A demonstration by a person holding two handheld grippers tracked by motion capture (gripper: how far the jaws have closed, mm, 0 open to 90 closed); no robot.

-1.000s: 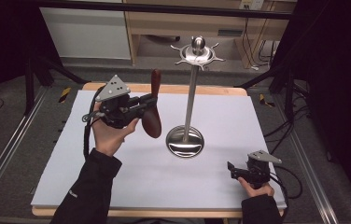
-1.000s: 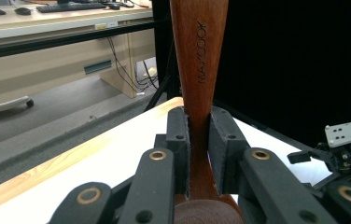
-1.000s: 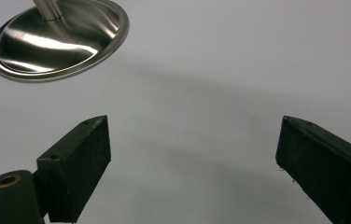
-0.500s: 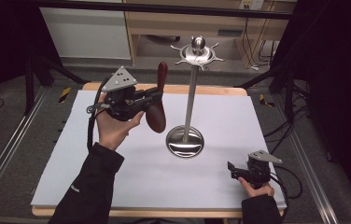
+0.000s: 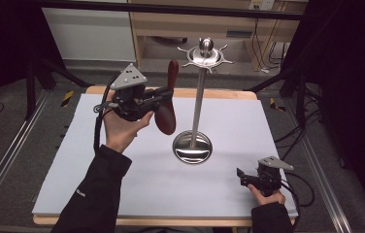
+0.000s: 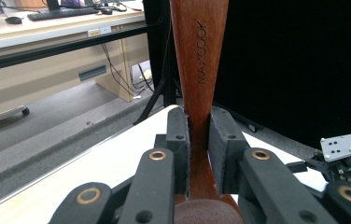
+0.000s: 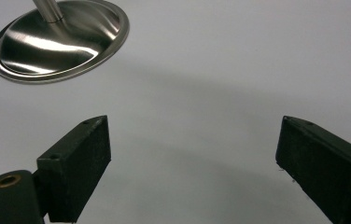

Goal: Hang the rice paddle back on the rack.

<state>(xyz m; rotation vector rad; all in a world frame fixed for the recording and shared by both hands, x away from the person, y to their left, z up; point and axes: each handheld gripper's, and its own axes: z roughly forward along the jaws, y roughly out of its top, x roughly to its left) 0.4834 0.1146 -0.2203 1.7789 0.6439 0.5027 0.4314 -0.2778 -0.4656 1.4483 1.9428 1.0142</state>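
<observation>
A dark red-brown wooden spoon (image 5: 167, 103) stands nearly upright in the air, bowl down and handle up, just left of the steel stand. My left gripper (image 5: 160, 100) is shut on its neck; in the left gripper view the handle (image 6: 200, 60) rises between the pads (image 6: 179, 140), marked MAYCOOK. The steel hook stand (image 5: 198, 92) rises from a round base (image 5: 192, 146) at the table's middle, with small hooks around its top disc (image 5: 205, 56). My right gripper (image 5: 242, 175) rests low at the front right, open, with nothing between its pads (image 7: 78, 163). The stand's base (image 7: 57, 39) lies ahead of it.
A white sheet (image 5: 122, 174) covers the wooden table. Metal rails run along both sides on the floor. Beyond the far edge stand a desk and dark stand legs (image 5: 40, 73). Cables trail by the right edge (image 5: 302, 189).
My left gripper has lifted and turned the spoon from a slant to nearly upright and carried it a little toward the stand. The right gripper has stayed put.
</observation>
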